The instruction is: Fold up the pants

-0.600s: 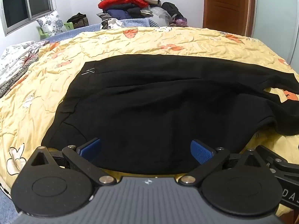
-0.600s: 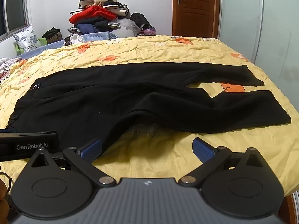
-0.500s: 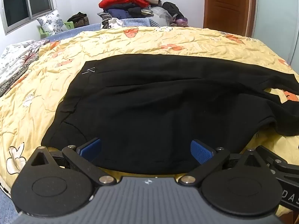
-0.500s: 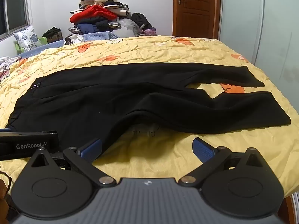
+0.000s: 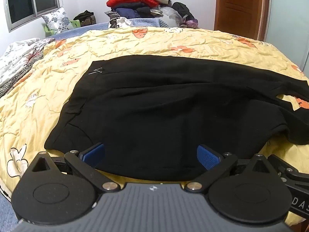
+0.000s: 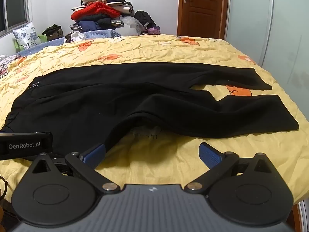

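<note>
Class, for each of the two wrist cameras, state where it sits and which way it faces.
Left wrist: on the left gripper, near edge, facing across the black pants waist end; own open fingers show.
Right wrist: on the right gripper, further right, facing the pants legs; own open fingers, left gripper's body at left.
Shared: pants, yellow bedspread, clothes pile, door.

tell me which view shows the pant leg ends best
The right wrist view: both leg ends of the black pants lie fully visible on the yellow bedspread. The left wrist view cuts them off at its right edge.
</note>
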{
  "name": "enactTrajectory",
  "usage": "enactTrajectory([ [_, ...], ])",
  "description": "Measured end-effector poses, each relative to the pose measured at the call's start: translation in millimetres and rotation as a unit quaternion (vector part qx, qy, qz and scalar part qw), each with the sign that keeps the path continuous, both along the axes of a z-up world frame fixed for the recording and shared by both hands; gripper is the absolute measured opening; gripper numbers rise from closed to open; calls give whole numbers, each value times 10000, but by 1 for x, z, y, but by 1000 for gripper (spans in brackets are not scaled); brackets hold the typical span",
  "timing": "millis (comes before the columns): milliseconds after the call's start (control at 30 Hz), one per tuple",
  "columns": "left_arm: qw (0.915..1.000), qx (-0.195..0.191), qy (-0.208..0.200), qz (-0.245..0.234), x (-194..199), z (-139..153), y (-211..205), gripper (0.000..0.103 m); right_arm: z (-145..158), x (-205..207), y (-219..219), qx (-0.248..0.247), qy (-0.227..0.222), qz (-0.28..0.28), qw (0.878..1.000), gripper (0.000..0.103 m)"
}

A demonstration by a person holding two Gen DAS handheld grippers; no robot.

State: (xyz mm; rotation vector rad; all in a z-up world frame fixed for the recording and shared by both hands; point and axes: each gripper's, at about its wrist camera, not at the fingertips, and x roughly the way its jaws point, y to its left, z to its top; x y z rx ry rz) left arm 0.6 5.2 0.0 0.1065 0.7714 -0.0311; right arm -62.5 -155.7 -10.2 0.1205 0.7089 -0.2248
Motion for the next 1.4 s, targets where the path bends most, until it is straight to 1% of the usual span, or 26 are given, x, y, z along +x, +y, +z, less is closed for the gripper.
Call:
enactTrajectory([
  [667,10000,25,2,20,2,-2,4,103,-6,1,-1,18,33,1,10000,103],
  [1200,9997,142,-56,190,4,0,8,103,-7,2,-1,33,36,9,10000,103],
  [1400,9992,278,-85,260,4,0,7,103,-7,2,-1,42,37,6,10000,103],
])
